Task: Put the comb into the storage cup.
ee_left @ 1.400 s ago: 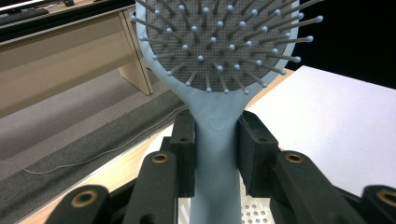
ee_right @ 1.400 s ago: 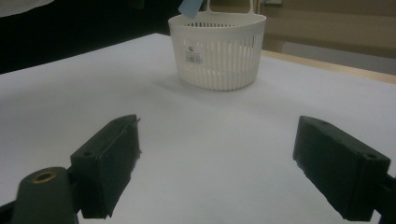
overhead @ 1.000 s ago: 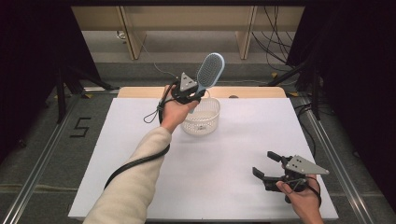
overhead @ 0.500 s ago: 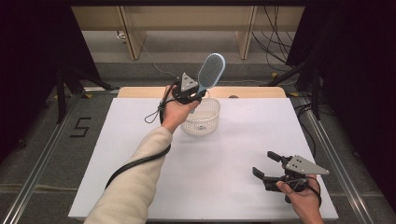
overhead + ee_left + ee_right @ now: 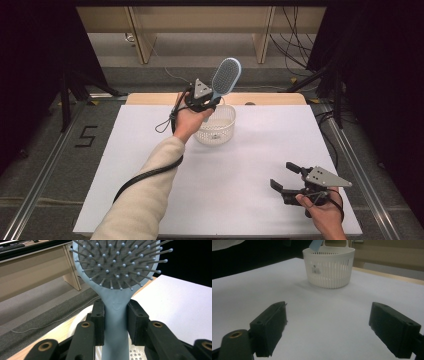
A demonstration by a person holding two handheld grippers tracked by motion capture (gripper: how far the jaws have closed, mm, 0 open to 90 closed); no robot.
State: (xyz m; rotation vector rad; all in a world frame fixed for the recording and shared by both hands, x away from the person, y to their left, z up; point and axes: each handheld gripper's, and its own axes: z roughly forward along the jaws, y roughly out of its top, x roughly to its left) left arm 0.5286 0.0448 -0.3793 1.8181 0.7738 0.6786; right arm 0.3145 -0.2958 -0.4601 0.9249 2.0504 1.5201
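We see the left gripper (image 5: 209,102) held above the far edge of the bench (image 5: 150,130), near the middle of that edge. Its jaws are clamped on the pale blue handle of a hairbrush (image 5: 226,80), one black pad pressing on each side of the handle, as the left gripper view makes plain (image 5: 117,312). The brush stands nearly upright and leans a little toward the right, its oval head raised well above the gripper, and its grey bristle pad with ball-tipped pins faces the gripper's camera. The lower end of the handle points down over a white slotted basket (image 5: 216,131), which stands on the bench directly beneath and just right of the left hand (image 5: 187,122). In the right gripper view we see the tip of the blue handle at the basket's (image 5: 329,267) rim, though we cannot tell whether it touches the basket. The basket carries a small label on its side and has a handle loop at its far rim.

The right gripper (image 5: 286,181) sits low over the bench near the near right corner, well apart from the basket. Its jaws stand wide open with only bare white bench surface between them, and they point across the bench toward the basket. The right hand (image 5: 320,210) grips it from behind.
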